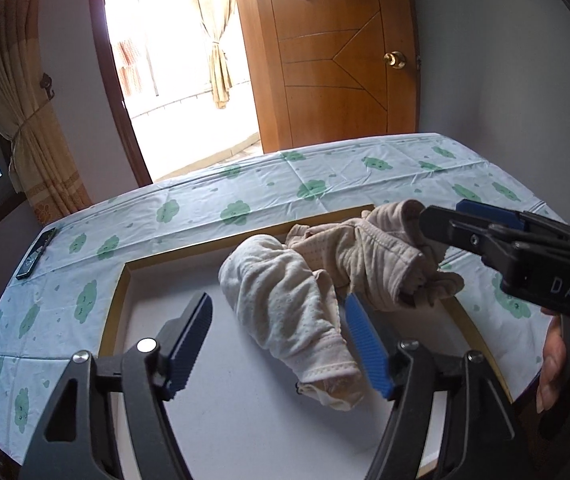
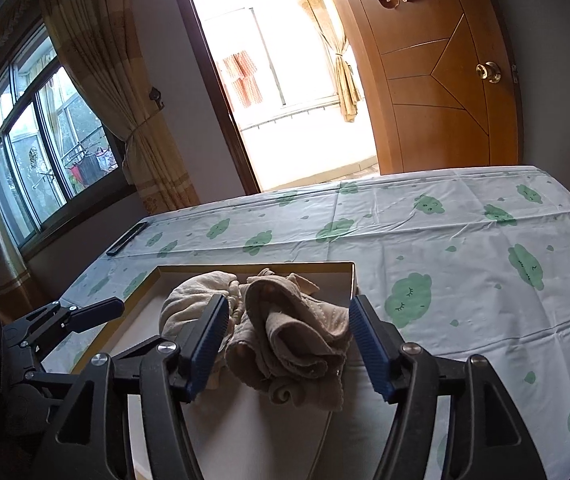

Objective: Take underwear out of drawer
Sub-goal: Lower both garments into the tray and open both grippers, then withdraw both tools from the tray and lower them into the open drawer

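Note:
A shallow drawer [image 1: 119,304] with a yellow rim and a white floor lies on a cloud-print tablecloth. Inside it are a cream rolled piece of underwear [image 1: 285,304] and a crumpled beige piece [image 1: 369,256] beside it on the right. My left gripper [image 1: 277,302] is open; the cream piece lies between its blue pads, and the left pad is well clear of it. In the right wrist view my right gripper [image 2: 289,312] is open, straddling the beige underwear [image 2: 293,336] without squeezing it. The cream piece [image 2: 189,300] sits behind its left finger, near the drawer rim [image 2: 253,266].
A black flat device [image 1: 37,254] lies at the table's left edge. A hand [image 1: 557,364] holds the right gripper's handle. Beyond the table are a wooden door [image 1: 337,60], a bright doorway, tied curtains and a window [image 2: 45,152]. Bare tablecloth [image 2: 465,240] stretches to the right.

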Demonstrator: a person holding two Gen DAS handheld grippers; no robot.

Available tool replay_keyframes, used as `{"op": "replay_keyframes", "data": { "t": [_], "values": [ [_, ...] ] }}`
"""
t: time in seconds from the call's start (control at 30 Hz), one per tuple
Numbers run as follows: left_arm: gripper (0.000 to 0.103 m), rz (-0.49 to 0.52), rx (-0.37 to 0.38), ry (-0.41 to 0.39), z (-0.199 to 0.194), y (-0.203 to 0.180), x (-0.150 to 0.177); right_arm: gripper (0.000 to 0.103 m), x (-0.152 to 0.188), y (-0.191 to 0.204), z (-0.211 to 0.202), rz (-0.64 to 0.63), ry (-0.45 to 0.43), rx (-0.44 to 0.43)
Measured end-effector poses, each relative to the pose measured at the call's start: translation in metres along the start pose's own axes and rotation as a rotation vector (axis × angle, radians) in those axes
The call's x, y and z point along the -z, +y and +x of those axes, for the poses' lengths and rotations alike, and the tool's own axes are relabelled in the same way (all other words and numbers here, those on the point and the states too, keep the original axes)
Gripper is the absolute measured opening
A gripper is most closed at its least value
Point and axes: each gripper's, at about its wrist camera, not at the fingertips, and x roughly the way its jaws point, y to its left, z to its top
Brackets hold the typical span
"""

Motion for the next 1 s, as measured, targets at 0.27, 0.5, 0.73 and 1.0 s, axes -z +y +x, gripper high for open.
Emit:
{"op": "replay_keyframes", "data": {
  "t": [0.27,0.5,0.73,1.0],
  "values": [
    [0.07,-0.029,0.079,-0.041,-0.033,-0.001,0.026,0.073,0.026,0.015,-0.05,-0.057,-0.036,-0.096],
    [0.07,-0.055,0.131,-0.052,-0.056,-0.006,0.055,0.073,0.053,0.023,-0.076,-0.09,-0.044,-0.13],
    [0.07,-0.09,0.191,-0.044,-0.072,-0.013,0.087,0.074,0.078,0.032,-0.089,-0.112,-0.034,-0.167],
    [0.07,-0.101,0.227,-0.039,-0.087,-0.02,0.117,0.076,0.102,0.044,-0.102,-0.139,-0.025,-0.202]
  ]
}}
